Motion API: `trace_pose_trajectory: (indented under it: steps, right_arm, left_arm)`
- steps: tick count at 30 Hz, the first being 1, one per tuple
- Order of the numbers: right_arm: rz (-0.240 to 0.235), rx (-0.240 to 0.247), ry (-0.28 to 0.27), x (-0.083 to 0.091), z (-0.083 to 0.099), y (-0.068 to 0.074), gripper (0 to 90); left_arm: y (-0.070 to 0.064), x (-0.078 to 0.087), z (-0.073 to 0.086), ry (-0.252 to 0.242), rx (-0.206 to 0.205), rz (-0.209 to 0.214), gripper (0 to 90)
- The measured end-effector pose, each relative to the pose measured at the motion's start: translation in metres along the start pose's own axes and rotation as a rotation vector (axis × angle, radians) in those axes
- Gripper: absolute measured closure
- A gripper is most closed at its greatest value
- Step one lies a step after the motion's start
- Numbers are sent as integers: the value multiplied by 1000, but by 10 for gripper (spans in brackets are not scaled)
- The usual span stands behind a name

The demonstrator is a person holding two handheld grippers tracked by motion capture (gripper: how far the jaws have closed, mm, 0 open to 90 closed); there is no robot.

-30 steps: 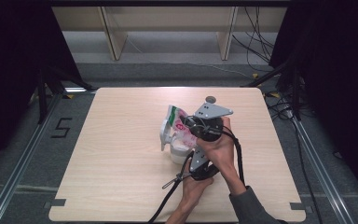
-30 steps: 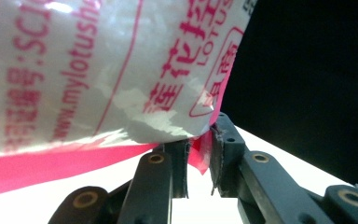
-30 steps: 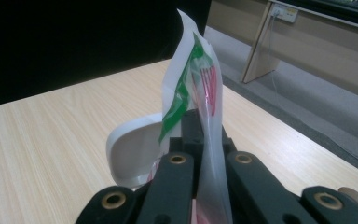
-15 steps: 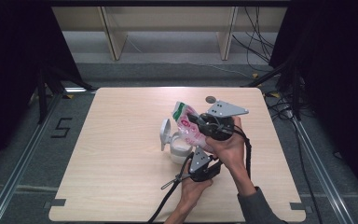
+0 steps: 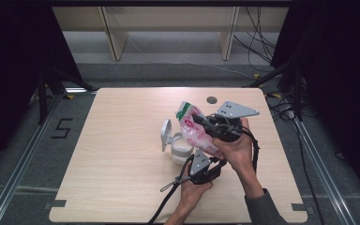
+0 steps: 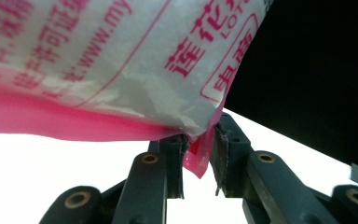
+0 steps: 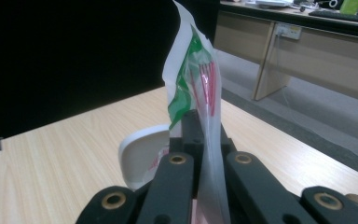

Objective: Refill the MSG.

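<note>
A printed plastic pouch sits near the middle of the table, above a lidded container whose open lid stands at its left. The right gripper lies behind the pouch's upper end, the left gripper before its lower corner.

The right claw is a black handheld tool topped by a flat grey three-cornered plate with small dark holes near its corners. The left claw has the same build: a black body and a smaller grey three-cornered plate on top. A black cable trails from each one, looping beside the grey plates. In the left claw view, the left claw shows two matte black jaws with brass-coloured pivot pins set in rounded links. In the right claw view, the right claw has the same black links and brass-coloured pins. A grey sleeve covers the person's right forearm below the right claw's plate.
</note>
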State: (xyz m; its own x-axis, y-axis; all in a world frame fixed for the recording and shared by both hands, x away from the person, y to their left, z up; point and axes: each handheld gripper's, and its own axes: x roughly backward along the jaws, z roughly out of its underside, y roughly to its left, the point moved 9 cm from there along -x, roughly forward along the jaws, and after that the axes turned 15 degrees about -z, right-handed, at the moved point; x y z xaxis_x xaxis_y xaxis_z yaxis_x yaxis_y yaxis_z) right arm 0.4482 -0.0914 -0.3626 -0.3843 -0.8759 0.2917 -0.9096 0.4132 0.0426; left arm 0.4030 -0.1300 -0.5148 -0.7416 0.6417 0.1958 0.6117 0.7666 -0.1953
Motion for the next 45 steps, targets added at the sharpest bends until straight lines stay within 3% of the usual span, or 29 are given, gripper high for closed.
trace_pose_trajectory:
  steps: [2, 3, 4, 7, 8, 9, 11, 13, 14, 17, 21, 25, 30, 37, 39, 40, 41, 42, 45]
  right_arm:
    - [-2, -15, -20, 4, 0, 1, 900]
    - [-11, -16, -18, 5, 0, 1, 900]
    - [-13, 1, -23, 6, -1, 0, 900]
    - [-32, -39, -35, 12, -1, 2, 900]
    - [-34, -48, -45, 13, -1, 3, 900]
    - [-37, -46, -48, 14, -1, 2, 900]
    - [-33, -56, -53, 17, 0, 2, 900]
    - [-37, -37, -71, 19, -1, 0, 900]
    - [-37, -61, -67, 20, 0, 1, 900]
    - [-45, -50, -78, 23, -1, 0, 900]
    - [-52, -77, -93, 26, 0, 0, 900]
    - [-38, -38, -115, 29, -2, -2, 900]
    - [-65, -89, -132, 33, -1, 2, 900]
    - [-56, -44, -157, 39, -2, -1, 900]
    - [-73, -80, -156, 39, 0, 4, 900]
    - [-69, -61, -158, 40, -1, 3, 900]
    - [-74, -79, -160, 40, 0, 4, 900]
    - [-79, -62, -162, 41, 0, 4, 900]
    - [-79, -72, -163, 44, 1, 4, 900]
  left_arm:
    - [2, 1, 2, 14, -20, -4, 737]
    - [1, 1, 0, -1, 9, -7, 735]
    - [1, 1, 0, -3, 7, -9, 734]
    - [2, 3, 1, 5, -12, -7, 731]
    - [9, 3, 0, -7, -67, -42, 729]
    - [10, 4, 0, 1, -67, -70, 724]
    - [9, 4, 1, 1, -66, -67, 720]
    - [9, 5, 2, 2, -63, -64, 713]
    - [10, 5, 2, 3, -63, -65, 709]
    - [11, 8, 2, 4, -72, -67, 694]
    - [14, 12, 3, 19, -89, -67, 675]
    - [15, 19, 5, 26, -101, -68, 639]
    - [19, 28, 7, 34, -105, -66, 600]
    - [23, 42, 9, 62, -135, -78, 562]
    - [24, 45, 10, 66, -148, -84, 554]
    - [22, 46, 10, 56, -134, -71, 551]
    - [22, 48, 9, 51, -113, -76, 550]
    - [24, 49, 10, 62, -138, -74, 550]
    - [23, 51, 9, 52, -117, -65, 548]
